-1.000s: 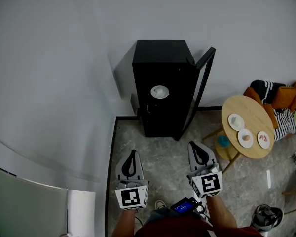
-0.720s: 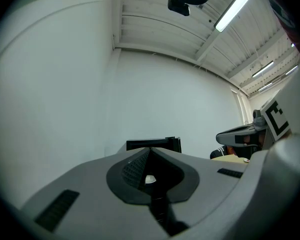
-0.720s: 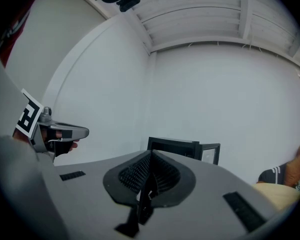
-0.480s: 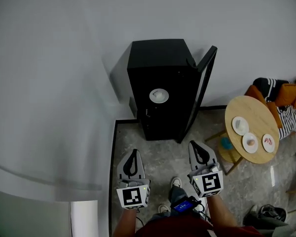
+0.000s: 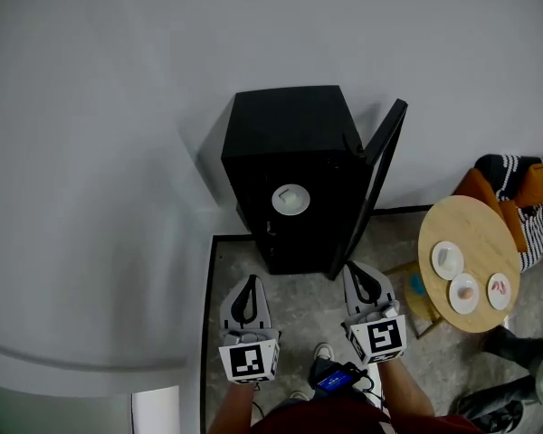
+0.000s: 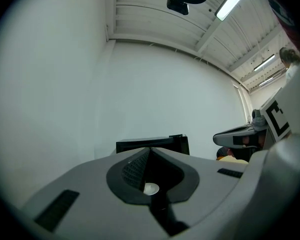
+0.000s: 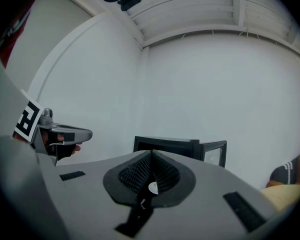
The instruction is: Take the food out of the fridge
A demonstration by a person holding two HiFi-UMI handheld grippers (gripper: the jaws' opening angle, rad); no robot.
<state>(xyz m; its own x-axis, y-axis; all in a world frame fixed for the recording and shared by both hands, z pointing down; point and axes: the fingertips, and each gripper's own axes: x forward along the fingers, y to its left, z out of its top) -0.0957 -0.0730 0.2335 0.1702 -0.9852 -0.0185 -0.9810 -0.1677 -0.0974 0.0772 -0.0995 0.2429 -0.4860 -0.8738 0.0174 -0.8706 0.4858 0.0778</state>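
the person stands facing the fridge (image 5: 285, 129) with both forearms held out low and side by side, each hand behind a marker cube. the left claw (image 5: 250, 280) points level at the fridge's lower left front, well short of it over the stone floor (image 5: 294, 301). in the left gripper view its two jaws are pressed together at the tips with nothing pinched between them. the right claw (image 5: 357, 271) runs parallel to it, a little nearer the foot of the open door (image 5: 380, 174). its jaws are likewise pressed together and hold nothing. neither claw touches the fridge.

the fridge is a black cabinet set against the white wall, with its door swung out to the right. inside, on a shelf about halfway up, sits a white dish (image 5: 290, 199). what lies on it is too small to tell. this is the only thing visible in the dark interior.

to the right stands a round wooden worktop (image 5: 462, 229), well apart from the fridge. it carries three white plates in a loose row. the first plate (image 5: 447, 259) bears something pale, the middle plate (image 5: 464, 293) a small round peach-coloured item, and the outer plate (image 5: 499, 290) a few reddish pieces. behind the worktop, orange and striped cushions (image 5: 516, 174) lie against the wall.
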